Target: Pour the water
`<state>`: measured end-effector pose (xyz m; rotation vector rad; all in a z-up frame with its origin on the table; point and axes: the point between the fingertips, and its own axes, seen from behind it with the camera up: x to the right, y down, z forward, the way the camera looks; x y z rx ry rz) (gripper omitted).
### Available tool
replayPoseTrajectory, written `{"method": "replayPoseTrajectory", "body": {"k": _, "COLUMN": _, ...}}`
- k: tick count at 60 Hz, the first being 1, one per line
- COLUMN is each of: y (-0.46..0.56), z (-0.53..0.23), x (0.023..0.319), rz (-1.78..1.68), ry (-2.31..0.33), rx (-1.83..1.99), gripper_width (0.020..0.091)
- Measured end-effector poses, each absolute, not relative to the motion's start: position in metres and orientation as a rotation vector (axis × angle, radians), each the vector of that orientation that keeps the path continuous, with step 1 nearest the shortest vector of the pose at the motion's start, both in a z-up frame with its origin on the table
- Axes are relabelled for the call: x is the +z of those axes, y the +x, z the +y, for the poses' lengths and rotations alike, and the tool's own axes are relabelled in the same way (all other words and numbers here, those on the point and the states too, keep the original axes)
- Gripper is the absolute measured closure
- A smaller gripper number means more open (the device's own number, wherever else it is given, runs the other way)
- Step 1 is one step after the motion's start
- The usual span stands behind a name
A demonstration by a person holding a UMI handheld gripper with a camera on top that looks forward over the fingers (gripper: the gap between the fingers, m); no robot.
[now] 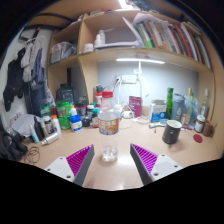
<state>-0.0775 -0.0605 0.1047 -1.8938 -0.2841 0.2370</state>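
A small clear glass (108,153) stands on the light wooden desk (120,170), just ahead of my fingers and roughly midway between them. Behind it stands a clear plastic water bottle (109,121) with a label, upright, further back on the desk. My gripper (111,163) is open, its purple pads (78,160) wide apart, with nothing held between them. The glass is apart from both fingers.
A dark mug (172,131) stands to the right. Bottles and jars crowd the back of the desk, with a green bottle (169,102) at the right. Shelves with books (170,35) hang above. Cables and dark gear (12,146) lie at the left.
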Motion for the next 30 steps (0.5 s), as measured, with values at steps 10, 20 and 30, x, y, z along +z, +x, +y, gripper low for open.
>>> {"method": "replayPoseTrajectory", "body": {"k": 10, "y": -0.105, "z": 0.01, "x": 0.086, "rz": -0.32, "ry": -1.818, "rx": 0.178, "gripper_width": 0.0285}}
{"method": "replayPoseTrajectory", "body": {"k": 20, "y": -0.126, "z": 0.054, "x": 0.068, "rz": -0.271, "ry": -1.784, "rx": 0.205, "gripper_width": 0.0297}}
{"method": "replayPoseTrajectory", "body": {"k": 30, "y": -0.137, "z": 0.077, "x": 0.05, "rz": -0.263, "ry": -1.793, "rx": 0.229, "gripper_width": 0.0561}}
